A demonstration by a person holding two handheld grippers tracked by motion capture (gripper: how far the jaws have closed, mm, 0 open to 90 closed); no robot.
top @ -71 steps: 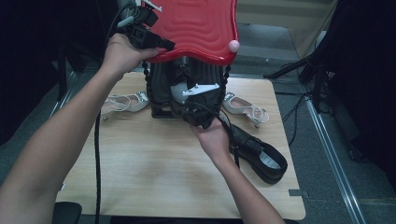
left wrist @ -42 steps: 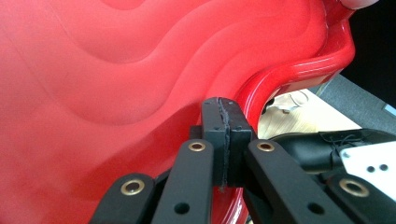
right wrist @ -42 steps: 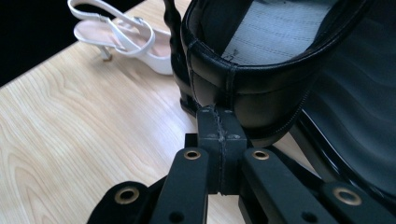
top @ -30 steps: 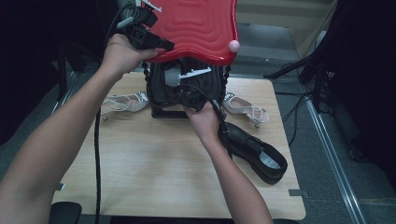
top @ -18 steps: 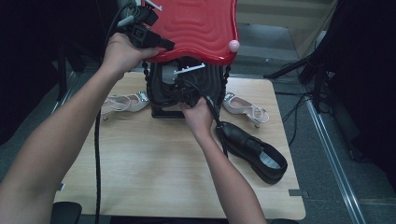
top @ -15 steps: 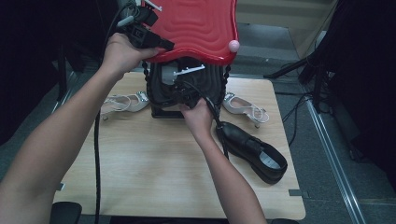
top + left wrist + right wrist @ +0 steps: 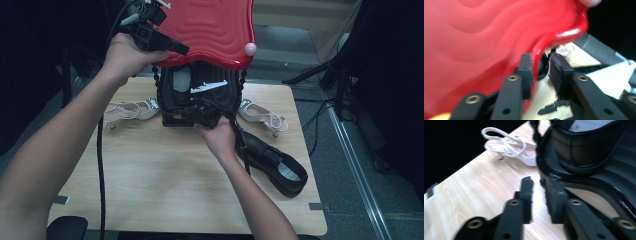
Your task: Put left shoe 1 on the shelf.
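Packing step: left gripper (image 7: 172,46) pinches the red lid (image 7: 210,30) of the black case (image 7: 172,97) at the table's (image 7: 150,190) far edge. Right gripper (image 7: 539,185), jaws just parted and empty, sits at the case with one black shoe (image 7: 584,147) inside. Next, probably, the second black shoe (image 7: 277,162) near the right edge.

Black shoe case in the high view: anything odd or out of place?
The two white strappy sandals lie split, one each side of the black shoe case. The glossy red wavy lid is lifted, its edge between the left gripper jaws.

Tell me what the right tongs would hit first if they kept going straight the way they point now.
Most likely the black rim of the open case just ahead of the right tongs, with the black shoe inside it above. The gap looks small, though depth is hard to judge.
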